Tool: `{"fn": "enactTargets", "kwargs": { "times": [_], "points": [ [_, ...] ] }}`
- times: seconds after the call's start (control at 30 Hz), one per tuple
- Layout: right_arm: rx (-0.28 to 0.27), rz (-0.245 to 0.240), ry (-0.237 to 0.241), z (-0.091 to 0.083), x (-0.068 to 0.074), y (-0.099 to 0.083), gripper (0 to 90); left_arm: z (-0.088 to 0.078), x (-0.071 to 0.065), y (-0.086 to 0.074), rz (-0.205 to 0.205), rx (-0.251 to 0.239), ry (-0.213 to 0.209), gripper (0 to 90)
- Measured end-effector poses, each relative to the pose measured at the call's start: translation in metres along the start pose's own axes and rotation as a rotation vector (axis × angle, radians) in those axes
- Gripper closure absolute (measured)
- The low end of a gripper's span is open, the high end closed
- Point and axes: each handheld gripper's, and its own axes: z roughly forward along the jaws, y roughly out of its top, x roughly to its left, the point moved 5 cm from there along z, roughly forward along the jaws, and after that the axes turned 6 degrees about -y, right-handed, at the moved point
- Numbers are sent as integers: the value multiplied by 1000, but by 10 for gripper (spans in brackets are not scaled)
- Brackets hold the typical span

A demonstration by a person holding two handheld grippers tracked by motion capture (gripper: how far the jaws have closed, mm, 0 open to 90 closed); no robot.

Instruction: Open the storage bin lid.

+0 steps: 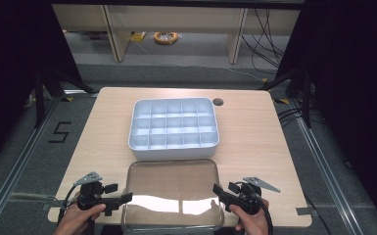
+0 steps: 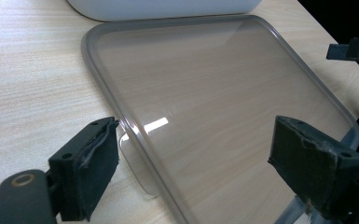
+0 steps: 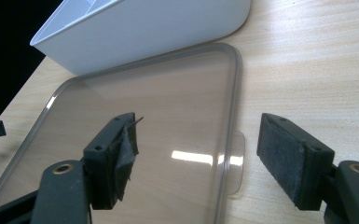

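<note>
Spread fingers [image 3: 286,161] straddle the clear lid's [image 3: 168,107] edge, white tray [image 3: 158,32] beyond.

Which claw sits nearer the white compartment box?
Neither clearly: the left claw and right claw flank the clear lid, both well short of the white compartment box beyond it.

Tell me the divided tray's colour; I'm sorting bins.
White; the divided tray shows best in the high view.

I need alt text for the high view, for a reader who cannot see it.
A clear lid lies flat on a wooden table, with the open left gripper and right gripper at its two sides. Behind it stands an empty white compartment tray.
</note>
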Motion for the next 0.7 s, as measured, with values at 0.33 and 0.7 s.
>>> {"fn": "enactTargets", "kwargs": {
  "times": [0.33, 0.7],
  "points": [
    [-16, -51, -6, -2, 1, 0, 289, -1, 0, 0, -1, -4, 5, 146],
    [-33, -85, -7, -3, 5, -1, 288, 0, -3, -2, 2, -3, -1, 147]
  ]
}}
